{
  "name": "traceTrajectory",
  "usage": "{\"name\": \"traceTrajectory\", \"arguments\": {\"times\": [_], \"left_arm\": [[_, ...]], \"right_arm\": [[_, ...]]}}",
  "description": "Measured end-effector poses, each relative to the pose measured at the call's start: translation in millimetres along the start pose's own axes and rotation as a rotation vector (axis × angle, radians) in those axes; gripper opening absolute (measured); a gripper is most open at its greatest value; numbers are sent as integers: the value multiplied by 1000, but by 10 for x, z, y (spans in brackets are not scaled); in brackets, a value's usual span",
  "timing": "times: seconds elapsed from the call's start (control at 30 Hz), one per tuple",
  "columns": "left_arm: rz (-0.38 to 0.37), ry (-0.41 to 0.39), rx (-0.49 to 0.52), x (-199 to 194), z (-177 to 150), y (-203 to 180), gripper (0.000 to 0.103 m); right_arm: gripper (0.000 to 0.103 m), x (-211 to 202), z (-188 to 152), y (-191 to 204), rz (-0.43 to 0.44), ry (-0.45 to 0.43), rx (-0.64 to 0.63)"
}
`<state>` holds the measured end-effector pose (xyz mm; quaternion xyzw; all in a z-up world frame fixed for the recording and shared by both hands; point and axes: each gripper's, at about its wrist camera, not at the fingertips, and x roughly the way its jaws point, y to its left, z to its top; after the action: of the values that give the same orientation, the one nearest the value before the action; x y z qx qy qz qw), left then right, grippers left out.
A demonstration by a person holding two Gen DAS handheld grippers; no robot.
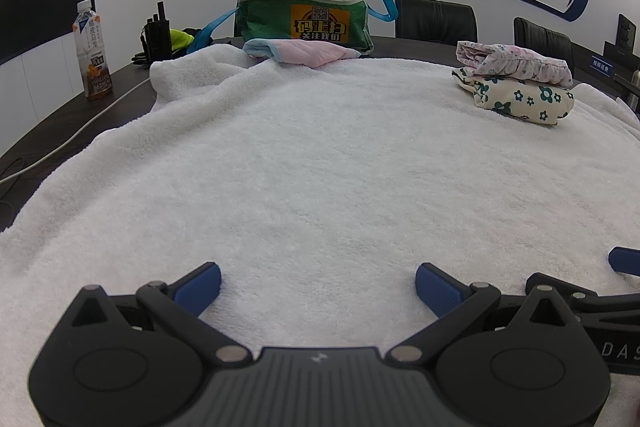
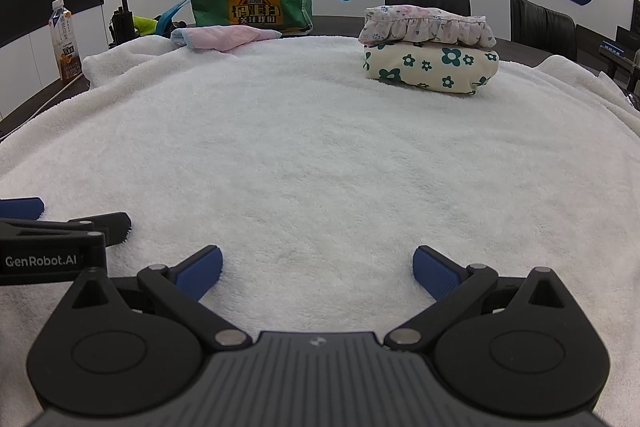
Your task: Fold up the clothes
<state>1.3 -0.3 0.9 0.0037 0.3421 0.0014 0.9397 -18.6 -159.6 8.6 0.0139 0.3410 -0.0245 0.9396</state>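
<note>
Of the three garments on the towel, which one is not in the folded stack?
The pink garment, lying alone by the green bag; the two floral ones sit stacked at far right.

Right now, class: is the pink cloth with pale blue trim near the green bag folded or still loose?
Loose: the pink cloth with pale blue trim lies crumpled and uneven beside the green bag, unlike the two folded floral garments stacked neatly.

Black grippers, seemingly ribbed blue fingers [image 1: 202, 285]

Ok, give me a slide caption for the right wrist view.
Open right gripper over the white towel, two folded garments stacked ahead, a pink garment by the green bag.
</note>
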Motion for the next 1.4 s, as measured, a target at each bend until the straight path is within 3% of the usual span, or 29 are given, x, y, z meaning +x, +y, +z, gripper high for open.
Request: {"name": "traceTrajectory", "arguments": {"times": [1.1,1.2,1.27,1.4], "left_arm": [[-1,2,0,-8,-3,12,103],[-5,47,25,-9,56,0,103],[-82,119,26,-76,126,91,102],[-433,179,-179,-330,439,663,102]], "right_arm": [[103,7,4,6,1,4,-9],[103,-15,42,-35,43,26,-8],[103,-73,158,-114,146,56,-3],[103,-332,577,-332,310,-45,60]]}}
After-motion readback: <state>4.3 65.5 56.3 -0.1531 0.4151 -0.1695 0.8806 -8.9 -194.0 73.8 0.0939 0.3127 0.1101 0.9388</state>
